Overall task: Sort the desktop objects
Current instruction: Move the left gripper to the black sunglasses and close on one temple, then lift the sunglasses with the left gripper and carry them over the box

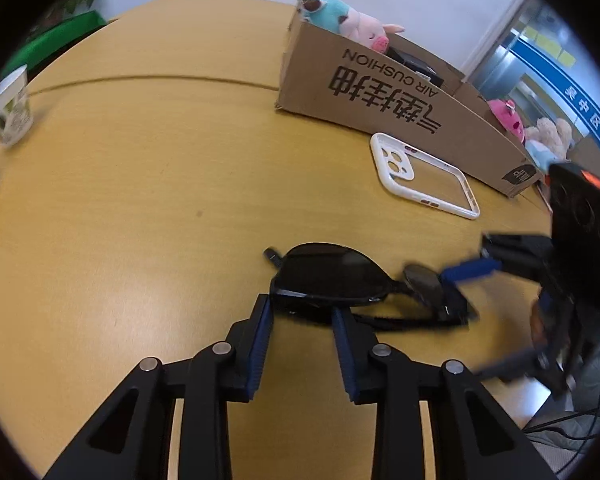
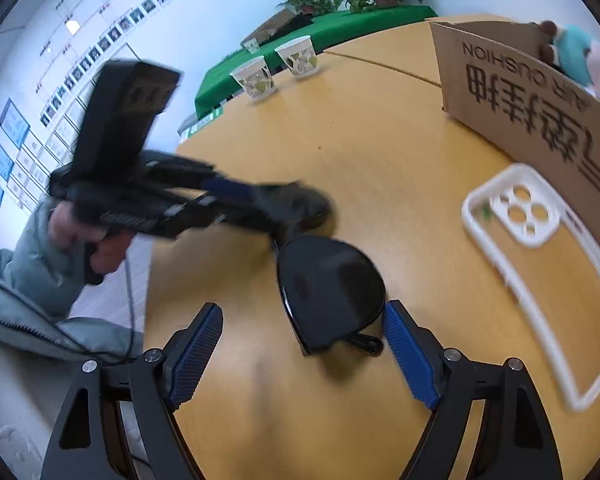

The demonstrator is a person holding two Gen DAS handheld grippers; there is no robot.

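Observation:
Black sunglasses [image 1: 328, 272] [image 2: 332, 280] lie folded on the yellow wooden table [image 1: 140, 200], lenses up. My left gripper [image 1: 300, 308] is closed narrowly around the near left end of the frame, both blue pads against it. In the right wrist view the left gripper [image 2: 284, 204] shows blurred over the far lens. My right gripper [image 2: 304, 316] stands wide open around the other lens, and its right pad sits close to the rim. From the left wrist view the right gripper [image 1: 460, 320] comes in from the right. A white-rimmed clear phone case [image 1: 396, 164] [image 2: 528, 216] lies flat beyond the glasses.
A cardboard box [image 1: 380, 96] [image 2: 540, 120] printed AIR CUSHION stands behind the phone case and holds plush toys [image 1: 340, 16]. Two paper cups [image 2: 254, 78] [image 2: 300, 56] stand at the table's far edge. A hand and a grey-green sleeve [image 2: 40, 264] hold the left gripper.

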